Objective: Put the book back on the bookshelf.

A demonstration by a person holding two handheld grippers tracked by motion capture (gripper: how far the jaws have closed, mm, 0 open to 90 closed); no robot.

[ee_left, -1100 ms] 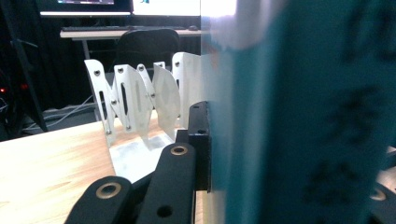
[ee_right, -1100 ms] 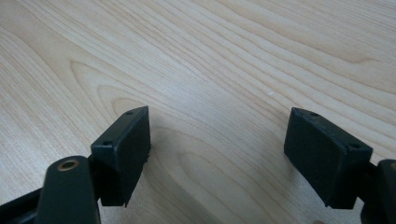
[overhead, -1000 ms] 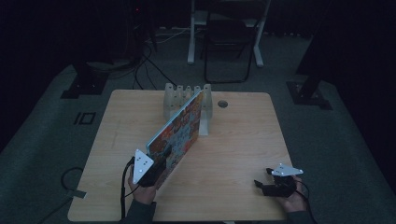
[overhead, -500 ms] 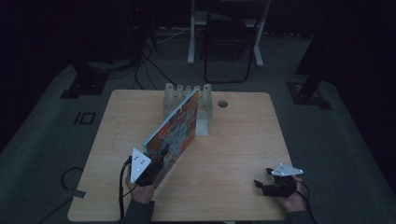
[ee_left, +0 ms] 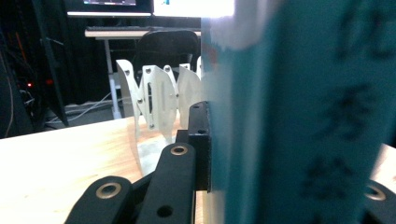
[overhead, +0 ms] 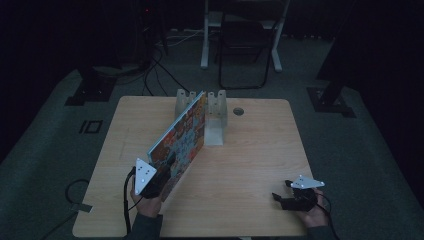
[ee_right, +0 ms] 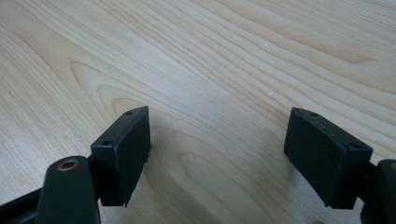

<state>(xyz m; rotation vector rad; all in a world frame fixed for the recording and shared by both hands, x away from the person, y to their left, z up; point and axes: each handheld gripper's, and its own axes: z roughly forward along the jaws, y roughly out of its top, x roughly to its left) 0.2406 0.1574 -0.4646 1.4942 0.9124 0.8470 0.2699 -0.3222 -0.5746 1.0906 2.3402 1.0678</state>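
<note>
Dim room, dark floor, a chair point(overhead: 245, 45) and cables behind, and a pale wooden desk point(overhead: 250, 150) under the high camera. On it, at the far middle, stands a white slotted rack point(overhead: 214, 107). A big picture book point(overhead: 177, 142) with a busy, colourful cover stands on edge, tilted, running from the near left up to the rack, its far end in among the rack's dividers. The left hand-held gripper point(overhead: 155, 181) is at the book's near end, clenched on it: in the left gripper view the black jaws press the book's teal spine point(ee_left: 299, 121) with its printed characters, the rack's white fins point(ee_left: 159, 100) just beyond. Over at the near right, well apart from the book, the right hand-held gripper point(overhead: 292, 200) sits low over bare wood, jaws spread wide point(ee_right: 217, 144), grasping nothing.
</note>
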